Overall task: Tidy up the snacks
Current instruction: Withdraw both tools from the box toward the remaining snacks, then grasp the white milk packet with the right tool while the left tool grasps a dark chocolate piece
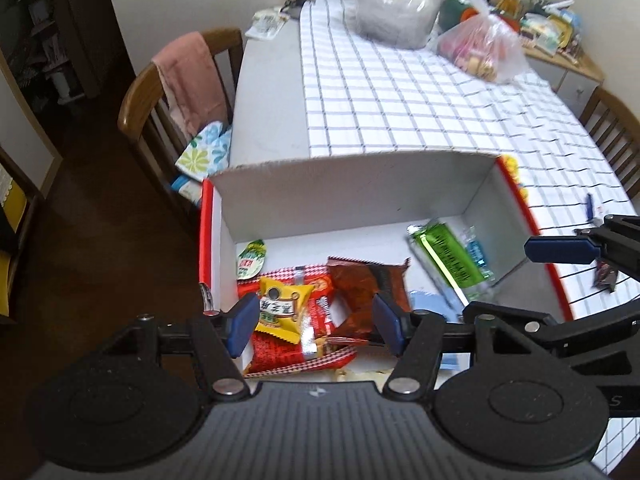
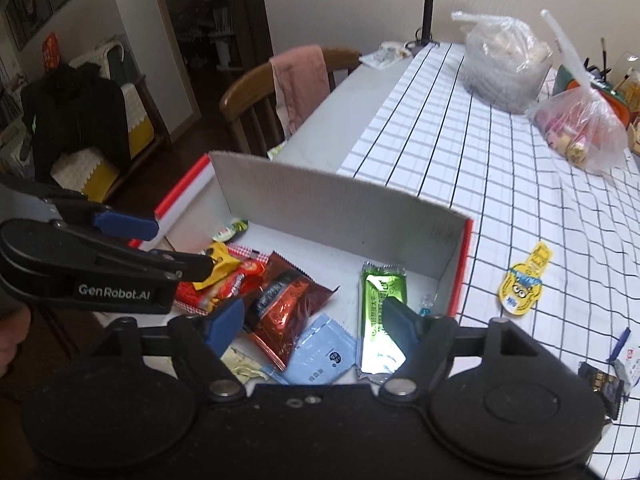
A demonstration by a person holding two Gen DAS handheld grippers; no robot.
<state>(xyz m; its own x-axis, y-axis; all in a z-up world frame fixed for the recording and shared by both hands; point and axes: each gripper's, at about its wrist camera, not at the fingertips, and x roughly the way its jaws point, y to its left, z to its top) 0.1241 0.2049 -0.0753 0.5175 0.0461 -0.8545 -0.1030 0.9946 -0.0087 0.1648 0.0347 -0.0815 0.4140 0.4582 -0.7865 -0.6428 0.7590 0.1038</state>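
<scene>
Both tools, left [image 1: 314, 322] and right [image 2: 316, 326], apart and empty above box [image 1: 352, 184]. Green packet [image 2: 382, 320] just dropped, probably. Next: fetch yellow snack [image 2: 525, 280] from counter [image 2: 500, 168].

Left hand-held gripper [image 1: 316, 320] agape; right hand-held gripper [image 2: 316, 324] agape.

Both wrist views close above, facing down into shared box [image 1: 352, 184], left and right sides

The white words "GenRobot.AI" stand on the side of the left gripper [image 2: 200, 268]. The print on the snack packets is too blurred to read.
</scene>
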